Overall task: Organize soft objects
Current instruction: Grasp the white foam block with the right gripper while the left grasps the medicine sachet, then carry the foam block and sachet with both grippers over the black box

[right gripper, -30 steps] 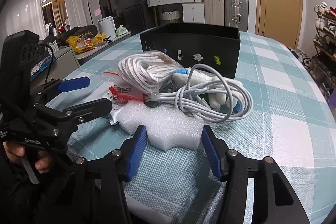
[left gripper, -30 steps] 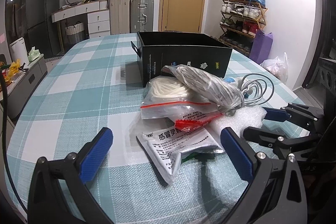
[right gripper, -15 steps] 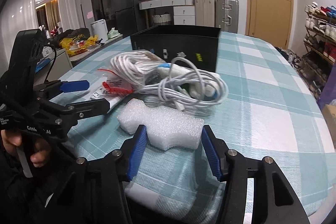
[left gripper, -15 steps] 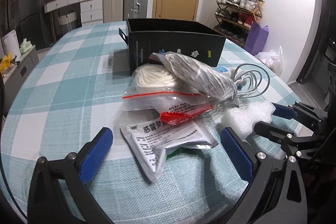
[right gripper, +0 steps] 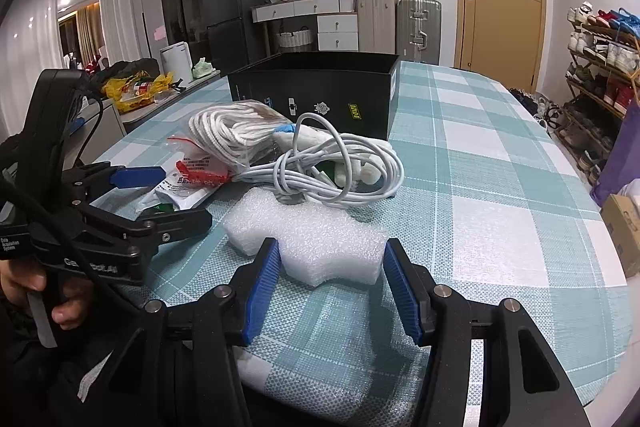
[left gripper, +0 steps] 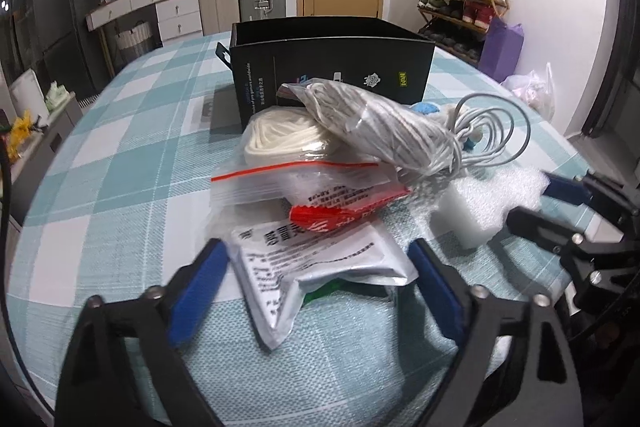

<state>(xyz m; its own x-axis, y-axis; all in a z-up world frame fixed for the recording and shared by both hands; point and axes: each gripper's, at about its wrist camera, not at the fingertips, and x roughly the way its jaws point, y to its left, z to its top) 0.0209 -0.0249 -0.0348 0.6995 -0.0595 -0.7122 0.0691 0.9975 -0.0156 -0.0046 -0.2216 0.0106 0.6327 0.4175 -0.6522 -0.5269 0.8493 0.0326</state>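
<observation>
Two grippers are working one heap, and you are splitting it sensibly: each is lining up on the piece nearest its own side of the teal-and-white checked counter (right gripper: 500, 163).

Your right gripper (right gripper: 331, 283) is sitting with its jaws spread wide, straddling the near end of the white foam packing block (right gripper: 308, 235). The blue pads are flanking the foam; whether either is touching it, you cannot tell, and nothing is being gripped.

Your left gripper (left gripper: 320, 285) is also standing wide open, its jaws bracketing the flat silver foil medicine sachet (left gripper: 316, 263) lying at the front of the pile, without pinching it.

Behind these, the bagged cream cord bundle (left gripper: 280, 139), the bagged grey rope coil (left gripper: 384, 127) and the loose white charging cable (right gripper: 340, 171) are lying heaped together just in front of the open black cardboard box (right gripper: 320, 87). That box is probably serving as the destination, which would explain why the soft things are clustered against its front wall.
</observation>
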